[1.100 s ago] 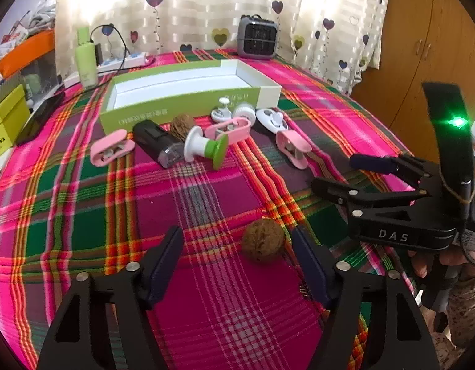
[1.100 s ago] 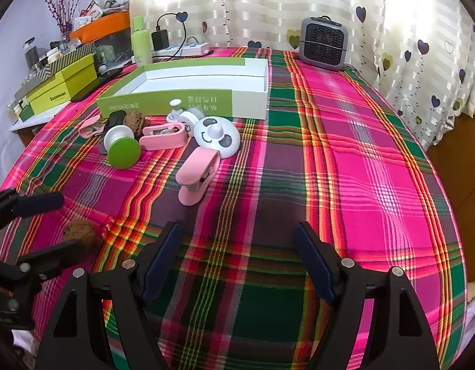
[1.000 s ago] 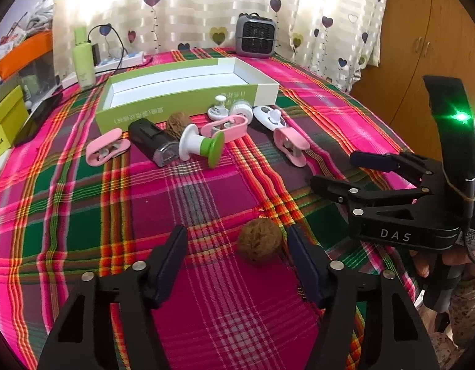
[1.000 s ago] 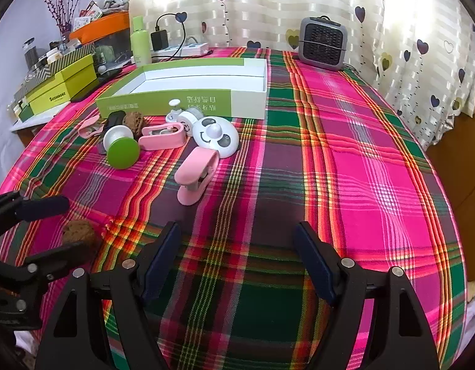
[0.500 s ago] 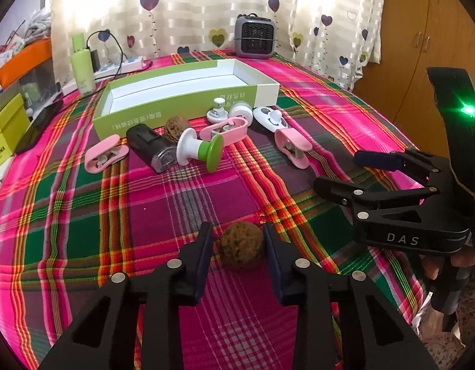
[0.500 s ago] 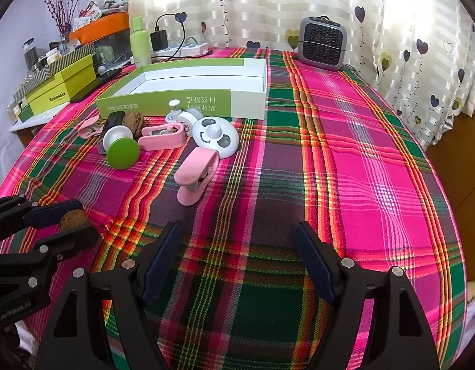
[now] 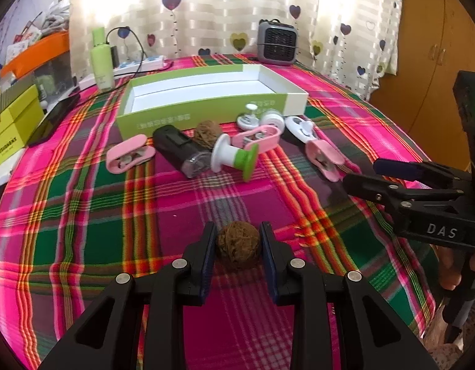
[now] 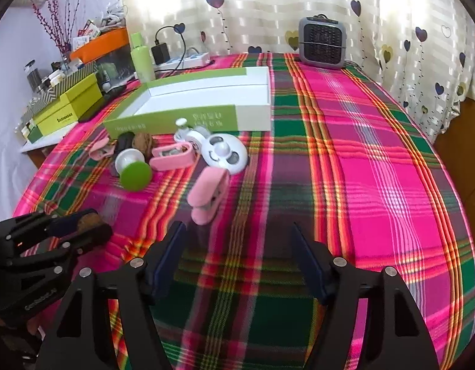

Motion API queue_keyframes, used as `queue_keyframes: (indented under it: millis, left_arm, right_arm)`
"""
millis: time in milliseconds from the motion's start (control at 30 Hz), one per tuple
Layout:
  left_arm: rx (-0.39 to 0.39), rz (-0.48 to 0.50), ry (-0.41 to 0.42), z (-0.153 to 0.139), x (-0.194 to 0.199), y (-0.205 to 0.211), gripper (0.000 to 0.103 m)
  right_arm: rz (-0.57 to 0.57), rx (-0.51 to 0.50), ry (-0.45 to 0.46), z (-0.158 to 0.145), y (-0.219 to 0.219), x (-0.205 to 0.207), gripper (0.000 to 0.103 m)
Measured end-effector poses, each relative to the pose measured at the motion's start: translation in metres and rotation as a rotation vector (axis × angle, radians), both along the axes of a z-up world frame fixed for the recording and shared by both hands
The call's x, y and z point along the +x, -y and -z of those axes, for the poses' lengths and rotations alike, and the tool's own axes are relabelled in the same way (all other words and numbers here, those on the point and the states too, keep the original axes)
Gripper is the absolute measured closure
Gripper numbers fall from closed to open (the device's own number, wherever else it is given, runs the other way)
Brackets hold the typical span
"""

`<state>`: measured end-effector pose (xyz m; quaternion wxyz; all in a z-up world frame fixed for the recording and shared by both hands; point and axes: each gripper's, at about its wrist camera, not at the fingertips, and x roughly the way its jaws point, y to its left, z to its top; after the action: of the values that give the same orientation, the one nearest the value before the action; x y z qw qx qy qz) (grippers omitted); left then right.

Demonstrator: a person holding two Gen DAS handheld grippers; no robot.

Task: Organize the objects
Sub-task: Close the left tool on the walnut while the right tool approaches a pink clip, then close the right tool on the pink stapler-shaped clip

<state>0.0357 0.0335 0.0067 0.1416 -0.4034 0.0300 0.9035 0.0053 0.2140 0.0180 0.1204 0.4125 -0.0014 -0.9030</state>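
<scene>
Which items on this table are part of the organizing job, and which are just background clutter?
In the job:
- walnut, gripped in left tool
- second walnut
- green-and-white box
- pink clips
- green-and-white spool
- black device

Lying about:
- grey heater
- green bottle
- power strip
- yellow-green boxes

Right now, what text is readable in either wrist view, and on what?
"DAS": white letters on the body of the right gripper, seen from the left wrist.
Dark print on the yellow-green box at the table's left edge: too blurred to read surely.
White characters on the green wall of the open tray: upside down and blurred, unreadable.
Faint lettering on the left gripper body: unreadable.
</scene>
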Motion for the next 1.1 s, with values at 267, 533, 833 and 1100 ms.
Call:
queue_keyframes:
  millis: [267, 533, 833, 1100]
  left_arm:
    - [-0.007, -0.035, -0.008, 0.001, -0.012, 0.011, 0.077]
    - [-0.002, -0.040, 0.000, 0.000, -0.023, 0.016, 0.077]
    - [0.013, -0.038, 0.018, 0.000, -0.029, 0.021, 0.077]
    - [0.008, -0.036, 0.018, 0.000, -0.030, 0.021, 0.076]
  right_arm:
    - [-0.019, 0.013, -0.003, -0.003, 0.015, -0.014, 0.040]
    - [-0.009, 0.022, 0.015, 0.000, 0.021, -0.026, 0.053]
    - [0.001, 0.022, 0.046, 0.004, 0.023, -0.034, 0.062]
    - [0.007, 0.034, 0.040, 0.005, 0.025, -0.036, 0.074]
